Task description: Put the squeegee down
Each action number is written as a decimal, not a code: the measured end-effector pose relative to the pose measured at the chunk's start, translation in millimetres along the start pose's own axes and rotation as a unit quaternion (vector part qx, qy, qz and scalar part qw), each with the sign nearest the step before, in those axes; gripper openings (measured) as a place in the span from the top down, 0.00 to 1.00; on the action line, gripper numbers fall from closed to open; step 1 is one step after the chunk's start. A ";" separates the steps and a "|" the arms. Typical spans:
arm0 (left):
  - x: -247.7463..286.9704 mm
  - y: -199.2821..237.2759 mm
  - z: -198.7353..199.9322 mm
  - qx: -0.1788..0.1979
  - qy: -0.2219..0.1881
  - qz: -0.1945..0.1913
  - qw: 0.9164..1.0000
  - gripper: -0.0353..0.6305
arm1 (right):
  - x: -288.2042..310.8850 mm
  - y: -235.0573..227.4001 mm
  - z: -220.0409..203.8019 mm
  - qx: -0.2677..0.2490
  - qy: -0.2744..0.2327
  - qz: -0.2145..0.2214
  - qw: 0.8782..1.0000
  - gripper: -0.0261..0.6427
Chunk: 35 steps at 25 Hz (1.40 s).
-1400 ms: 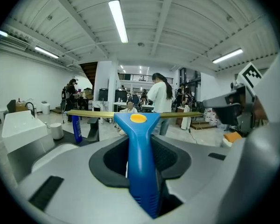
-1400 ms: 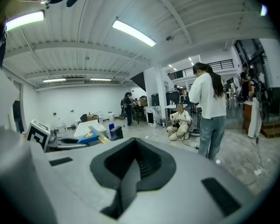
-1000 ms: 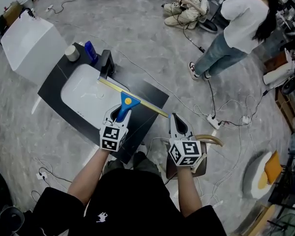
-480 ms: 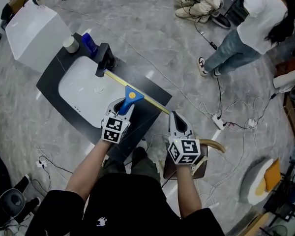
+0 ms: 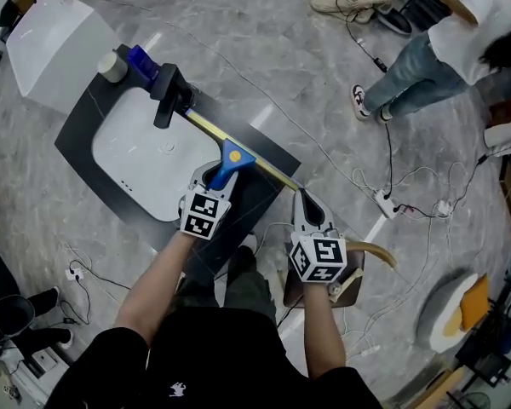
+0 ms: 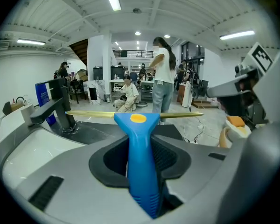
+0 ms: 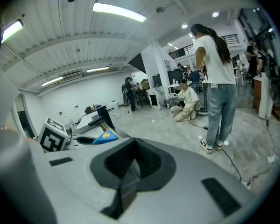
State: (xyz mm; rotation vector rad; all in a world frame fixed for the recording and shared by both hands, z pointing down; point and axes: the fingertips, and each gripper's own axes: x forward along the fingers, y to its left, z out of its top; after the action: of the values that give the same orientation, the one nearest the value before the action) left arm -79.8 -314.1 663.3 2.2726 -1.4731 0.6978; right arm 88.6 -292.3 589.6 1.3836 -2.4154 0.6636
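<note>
The jaws of the left gripper are clamped on the squeegee. In the left gripper view its blue handle is seen pinched between the dark pads. The jaws of the right gripper are pressed together with nothing between them, and that gripper is held off to the right of the sink, beyond the corner of the counter in which the sink is set.

The squeegee is carried just to the right of the sink, over the black counter. Its brass blade is stretched along the side of the sink where the faucet stands, and its right end reaches away from the sink towards the counter's corner. The task is judged to be far along but not finished: the tool is poised over a fitting spot, yet it is not released. What is left is judged to be a last lowering onto the counter beside the sink and an opening of the left jaws.

Whether the blade touches the counter cannot be told: from above no gap can be read, and in the left gripper view only a thin bar is seen against the background. The butt of the handle is swallowed by the gripper, and the rubber edge cannot be made out. The counter edge nearest the wearer, right of the sink, is covered by the left gripper. Far to the right of the sink, a standing person is cut off by the frame
</note>
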 end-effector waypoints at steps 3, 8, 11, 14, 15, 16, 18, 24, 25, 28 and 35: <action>12.1 -0.5 -2.4 -0.001 0.007 0.003 1.000 0.75 | 6.7 -7.2 -5.9 0.008 0.004 0.000 1.000 0.96; 32.2 1.1 -2.7 -0.004 0.017 0.010 1.000 0.75 | 16.6 -12.7 -17.4 0.017 0.012 0.005 1.000 0.96; 44.6 4.2 -4.8 -0.005 0.027 0.013 1.000 0.75 | 23.4 -15.7 -22.5 0.019 0.017 0.008 1.000 0.96; 53.7 5.7 -6.6 -0.010 0.039 0.017 0.999 0.75 | 27.9 -21.3 -24.4 0.022 0.020 0.009 1.000 0.96; 56.1 6.1 -6.4 -0.012 0.042 0.018 0.999 0.75 | 29.2 -23.1 -24.3 0.023 0.020 0.009 0.999 0.96; 58.2 6.4 -6.2 -0.015 0.044 0.019 0.999 0.75 | 30.5 -24.5 -24.3 0.024 0.021 0.009 0.999 0.96; 62.4 6.3 -6.5 -0.016 0.047 0.018 0.999 0.75 | 32.9 -26.3 -24.8 0.026 0.022 0.009 0.999 0.96; 73.0 4.1 -8.2 -0.001 0.056 0.006 0.998 0.75 | 36.8 -30.0 -25.8 0.031 0.023 0.008 0.999 0.96; 74.8 3.5 -9.2 0.002 0.059 0.002 0.998 0.75 | 37.4 -31.0 -25.8 0.032 0.023 0.008 0.999 0.96; 78.1 1.6 -9.8 0.005 0.067 -0.007 0.998 0.75 | 38.3 -33.0 -25.6 0.035 0.023 0.009 0.999 0.96; 85.9 2.8 -14.7 0.007 0.091 -0.009 0.996 0.75 | 42.7 -30.4 -27.7 0.041 0.024 0.015 0.999 0.96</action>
State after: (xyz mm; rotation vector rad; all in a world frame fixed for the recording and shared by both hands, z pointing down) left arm -56.3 -371.6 724.5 2.1645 -1.3637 0.8866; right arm 93.8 -322.6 640.2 1.3482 -2.4000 0.8038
